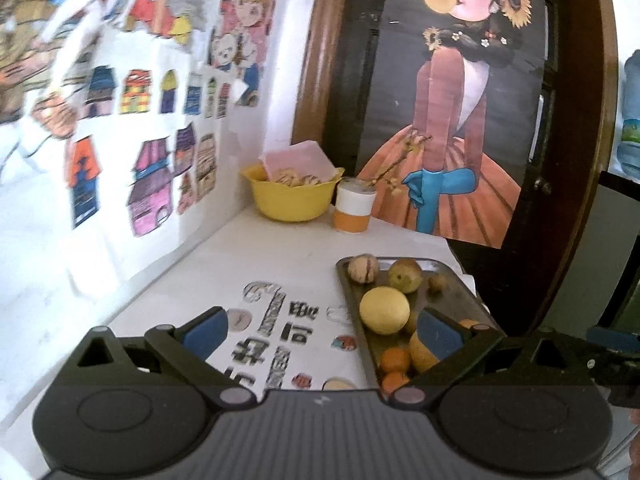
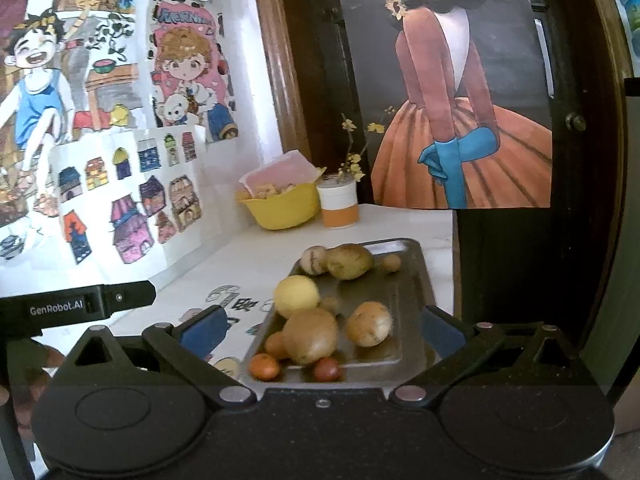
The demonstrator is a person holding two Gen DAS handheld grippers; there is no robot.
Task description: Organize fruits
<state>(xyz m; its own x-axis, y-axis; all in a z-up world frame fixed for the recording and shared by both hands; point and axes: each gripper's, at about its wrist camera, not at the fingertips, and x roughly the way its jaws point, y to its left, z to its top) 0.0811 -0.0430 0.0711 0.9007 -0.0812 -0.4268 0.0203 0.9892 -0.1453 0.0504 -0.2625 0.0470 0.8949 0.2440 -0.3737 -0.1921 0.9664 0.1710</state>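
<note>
A metal tray [image 1: 460, 288] [image 2: 412, 280] lies on the white table and holds several fruits. Among them are a yellow lemon [image 1: 385, 310] [image 2: 297, 295], a striped round fruit [image 1: 363, 267] [image 2: 313, 260], a greenish pear-like fruit [image 1: 405, 275] [image 2: 350, 261], brown round fruits [image 2: 310, 335] [image 2: 368, 323] and small oranges [image 1: 395, 360] [image 2: 264, 365]. My left gripper [image 1: 322, 332] is open, left of the tray's near end, its right finger over the tray edge. My right gripper [image 2: 322, 328] is open above the tray's near end, with nothing between its fingers.
A yellow bowl [image 1: 294, 200] [image 2: 282, 210] with snacks and a pink packet stands at the back by the wall. An orange-and-white cup [image 1: 354, 206] [image 2: 339, 200] stands beside it. Drawings cover the left wall; a poster hangs on the dark door. The table's right edge runs beside the tray.
</note>
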